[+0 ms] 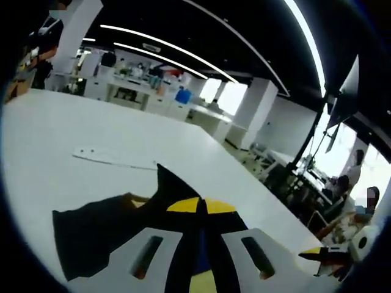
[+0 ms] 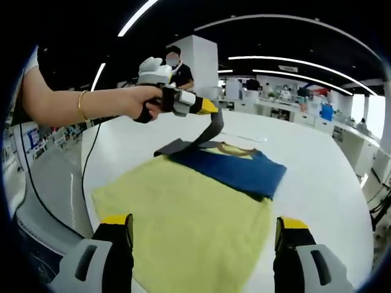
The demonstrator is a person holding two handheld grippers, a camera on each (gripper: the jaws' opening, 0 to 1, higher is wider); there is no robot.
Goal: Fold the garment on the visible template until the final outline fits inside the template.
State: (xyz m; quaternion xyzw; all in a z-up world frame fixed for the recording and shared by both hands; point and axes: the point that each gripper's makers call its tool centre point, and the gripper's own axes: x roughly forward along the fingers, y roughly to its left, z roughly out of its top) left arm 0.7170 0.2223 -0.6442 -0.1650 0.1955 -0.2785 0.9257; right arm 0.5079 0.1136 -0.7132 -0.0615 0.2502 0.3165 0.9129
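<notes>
Clamped on a corner of the garment [image 2: 229,166], the left gripper [image 2: 208,108] is seen at the left of the right gripper view, held up above the table [image 2: 324,171] by a hand [image 2: 142,101], with a dark strip of cloth hanging from its yellow tips down to the pile. Seen in the left gripper view, the same jaws are closed together with dark fabric [image 1: 116,223] caught between and draped below them. Further right, the right gripper [image 2: 204,235] is held wide apart and grips nothing, its two jaws poised over the yellow sheet [image 2: 189,226], which is judged to be the template. The garment, dark blue with a yellow print, lies partly folded at the far edge of that sheet, overlapping it and reaching past it onto the bare table.

A slip is the main risk: only a narrow corner is pinched, so a quick pull could free it or drag the whole garment off the sheet. The yellow sheet could also be shifted or rucked if cloth is dragged across it, and the outline would then be misjudged.

No containers are seen on the table.
</notes>
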